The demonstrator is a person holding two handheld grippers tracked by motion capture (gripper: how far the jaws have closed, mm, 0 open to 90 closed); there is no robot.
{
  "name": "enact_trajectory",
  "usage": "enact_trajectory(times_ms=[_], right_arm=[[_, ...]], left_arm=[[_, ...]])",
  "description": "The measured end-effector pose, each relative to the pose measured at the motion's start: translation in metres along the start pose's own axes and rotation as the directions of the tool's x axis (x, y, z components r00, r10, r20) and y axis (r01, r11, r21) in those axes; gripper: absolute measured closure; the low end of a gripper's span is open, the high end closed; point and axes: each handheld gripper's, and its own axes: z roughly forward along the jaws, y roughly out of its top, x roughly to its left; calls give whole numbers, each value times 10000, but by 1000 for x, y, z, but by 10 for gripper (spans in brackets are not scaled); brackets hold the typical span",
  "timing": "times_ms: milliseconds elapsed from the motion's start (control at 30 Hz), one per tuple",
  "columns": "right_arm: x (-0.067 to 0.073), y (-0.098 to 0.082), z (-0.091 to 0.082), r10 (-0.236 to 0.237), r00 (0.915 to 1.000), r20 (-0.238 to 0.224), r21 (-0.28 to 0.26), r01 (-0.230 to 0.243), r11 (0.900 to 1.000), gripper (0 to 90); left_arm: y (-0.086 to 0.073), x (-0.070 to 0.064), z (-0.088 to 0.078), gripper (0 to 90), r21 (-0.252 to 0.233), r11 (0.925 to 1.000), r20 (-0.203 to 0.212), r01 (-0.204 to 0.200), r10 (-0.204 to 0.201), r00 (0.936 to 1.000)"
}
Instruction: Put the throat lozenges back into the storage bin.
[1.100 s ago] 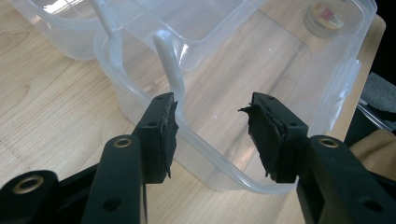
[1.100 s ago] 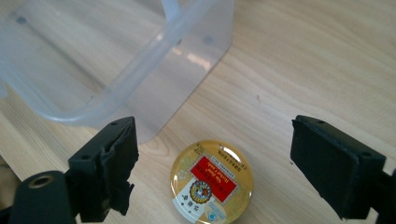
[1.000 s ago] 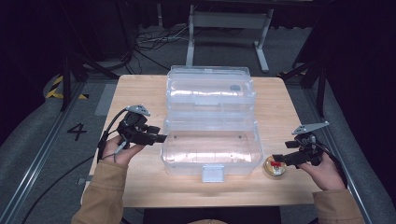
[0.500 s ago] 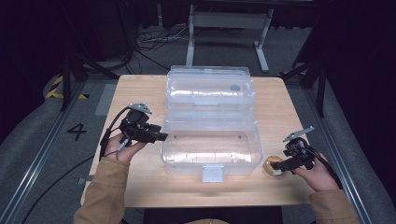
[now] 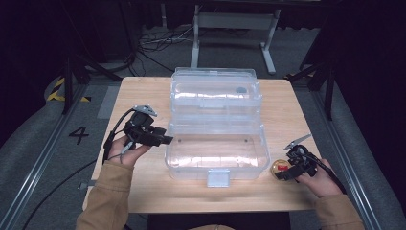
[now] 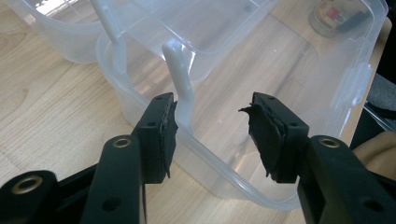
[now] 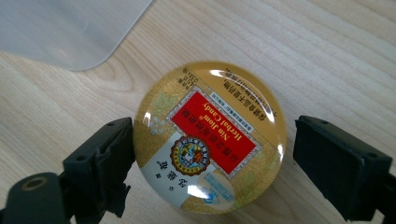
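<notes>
The right gripper [image 7: 210,158] is straddling a round candy tin [image 7: 210,137] lying flat on the wooden surface [image 7: 327,60]; its jaws are spread, one touching the tin's edge, the other just clear, apparently readying a grasp. The lid is reading "Nin Jiom Herbal Candy". The left gripper [image 6: 212,135] is hanging released at the rim of the clear plastic box [image 5: 215,153], likely steadying it, lid lying open beyond.

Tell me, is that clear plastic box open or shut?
Open. The clear box has its lid flipped back flat on the table, and its inside looks empty.
</notes>
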Motion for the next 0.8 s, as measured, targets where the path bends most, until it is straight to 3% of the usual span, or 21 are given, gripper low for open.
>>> enact_trajectory(times_ms=[200,533,800], right_arm=[[1,1,8,-54,10000,48,231,52,9997,140],[6,3,10,-344,9974,625,502,313,9982,185],[6,4,6,-160,9980,619,438,133,9990,202]], left_arm=[[0,1,0,511,26,10000,9,-2,2,10000],[-1,2,0,510,24,10000,-7,27,-27,10000],[-1,2,0,509,37,10000,-23,49,-49,10000]])
